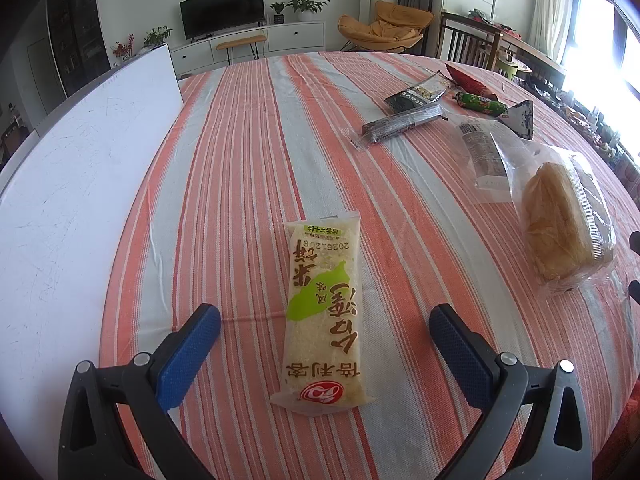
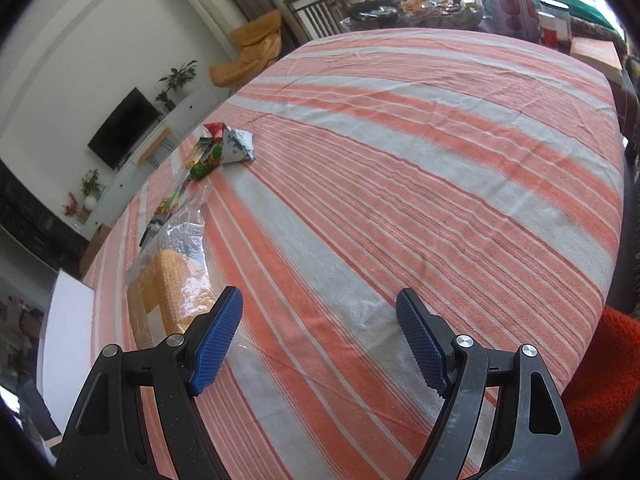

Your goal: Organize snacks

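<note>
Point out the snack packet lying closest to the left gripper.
The yellow-green rice cracker packet, lying between the open left gripper fingers; the other snacks lie farther off.

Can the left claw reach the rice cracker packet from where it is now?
Probably yes: the rice cracker packet lies flat between the open left claw fingers, nothing covering it.

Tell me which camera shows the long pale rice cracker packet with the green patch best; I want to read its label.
The left wrist view: the long pale rice cracker packet lies whole and unobstructed, print sharp though upside down. The right wrist view does not show it.
</note>
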Action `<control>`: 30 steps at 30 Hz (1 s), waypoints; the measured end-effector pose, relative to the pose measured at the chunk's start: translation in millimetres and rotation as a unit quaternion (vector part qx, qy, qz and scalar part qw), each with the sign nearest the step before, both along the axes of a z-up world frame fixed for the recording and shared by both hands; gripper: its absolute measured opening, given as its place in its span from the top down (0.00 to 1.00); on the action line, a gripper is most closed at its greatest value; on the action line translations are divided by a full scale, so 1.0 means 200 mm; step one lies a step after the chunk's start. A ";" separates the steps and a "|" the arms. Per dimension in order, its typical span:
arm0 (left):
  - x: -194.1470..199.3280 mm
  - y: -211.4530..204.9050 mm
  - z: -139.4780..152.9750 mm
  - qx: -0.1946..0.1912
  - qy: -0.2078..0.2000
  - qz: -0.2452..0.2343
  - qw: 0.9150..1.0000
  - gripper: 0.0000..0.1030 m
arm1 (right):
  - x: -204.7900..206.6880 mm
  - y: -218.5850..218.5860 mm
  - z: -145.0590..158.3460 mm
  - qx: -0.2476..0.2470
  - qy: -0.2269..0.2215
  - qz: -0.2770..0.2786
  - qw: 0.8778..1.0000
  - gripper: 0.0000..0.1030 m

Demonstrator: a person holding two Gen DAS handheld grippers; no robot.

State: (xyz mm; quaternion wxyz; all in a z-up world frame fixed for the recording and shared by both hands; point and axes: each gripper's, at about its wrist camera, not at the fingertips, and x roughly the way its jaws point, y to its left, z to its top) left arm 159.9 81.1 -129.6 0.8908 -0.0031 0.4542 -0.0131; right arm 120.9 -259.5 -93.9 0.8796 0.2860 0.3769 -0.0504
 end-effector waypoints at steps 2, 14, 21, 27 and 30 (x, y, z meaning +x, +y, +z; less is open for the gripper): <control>0.00 0.00 0.00 0.000 0.000 0.000 1.000 0.00 | -0.07 -0.08 0.03 0.026 -0.037 -0.037 0.998 0.19; 0.00 0.00 0.00 0.000 0.000 0.000 1.000 0.00 | 0.13 0.45 0.23 -0.090 -0.040 0.194 0.976 0.20; 0.00 0.00 0.00 0.000 0.000 0.000 1.000 0.00 | 0.36 0.76 0.03 -0.211 0.097 0.257 0.938 0.12; -0.01 0.01 0.01 0.001 0.020 -0.027 0.999 0.01 | 0.30 0.63 0.05 -0.179 0.084 0.242 0.950 0.28; -0.08 0.06 0.04 -0.004 0.006 -0.021 1.000 0.27 | 0.20 0.52 0.11 -0.132 0.064 0.237 0.960 0.29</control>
